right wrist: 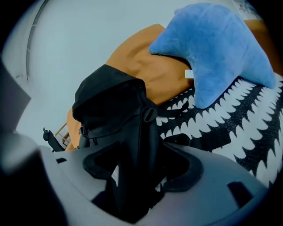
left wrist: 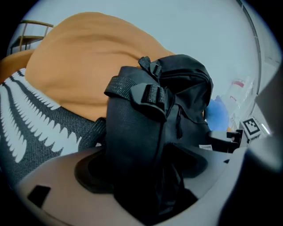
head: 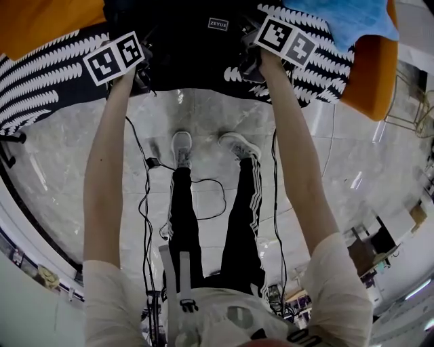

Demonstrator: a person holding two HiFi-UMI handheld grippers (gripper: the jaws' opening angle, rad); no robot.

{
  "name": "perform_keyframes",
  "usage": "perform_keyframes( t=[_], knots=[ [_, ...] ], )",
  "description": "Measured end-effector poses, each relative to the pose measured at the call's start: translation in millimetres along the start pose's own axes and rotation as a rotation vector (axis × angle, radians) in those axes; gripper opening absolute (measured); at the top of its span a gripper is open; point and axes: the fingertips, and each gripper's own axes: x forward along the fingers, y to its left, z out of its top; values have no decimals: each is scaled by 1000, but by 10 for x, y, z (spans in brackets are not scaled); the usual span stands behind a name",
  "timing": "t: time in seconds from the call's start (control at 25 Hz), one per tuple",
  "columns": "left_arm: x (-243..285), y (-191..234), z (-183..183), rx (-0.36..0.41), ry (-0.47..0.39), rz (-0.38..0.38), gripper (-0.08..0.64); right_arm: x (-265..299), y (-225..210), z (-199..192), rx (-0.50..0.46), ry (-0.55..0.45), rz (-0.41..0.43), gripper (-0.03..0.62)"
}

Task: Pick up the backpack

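Note:
A black backpack (head: 196, 47) lies on a sofa under both of my hands. In the left gripper view the backpack (left wrist: 150, 132) stands upright with a buckled strap across its top. Its black fabric fills the space between the jaws of my left gripper (left wrist: 141, 176) and lies against both pads. In the right gripper view a dark strap panel of the backpack (right wrist: 119, 114) runs between the jaws of my right gripper (right wrist: 141, 172); a thin light gap shows beside the left pad. From the head view, the left gripper (head: 144, 76) and right gripper (head: 247, 68) sit at the bag's two sides.
The sofa has a black-and-white patterned cover (head: 41, 88) and orange cushions (head: 41, 20). A blue plush pillow (right wrist: 216, 57) rests behind the bag on the right. Cables (head: 146, 203) trail over the marble floor beside the person's shoes (head: 182, 146).

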Motion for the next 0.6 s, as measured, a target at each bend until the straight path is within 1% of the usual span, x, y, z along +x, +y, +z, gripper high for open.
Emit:
perform_keyframes(
  t=[0.16,0.24,0.32,0.48,0.6],
  knots=[
    [10,-2,-47,-35,-3,-10,382,54,-4,-87,27,19,15,294],
    [9,-19,-75,-48,8,-25,355,79,-14,-124,43,18,19,273],
    [10,-23,-84,-58,21,-34,322,112,1,-139,47,18,23,233],
    [11,21,-63,-51,26,-17,284,172,91,-140,24,21,27,170],
    [-2,20,-77,-38,28,-7,264,171,118,-153,4,29,22,150]
  ],
)
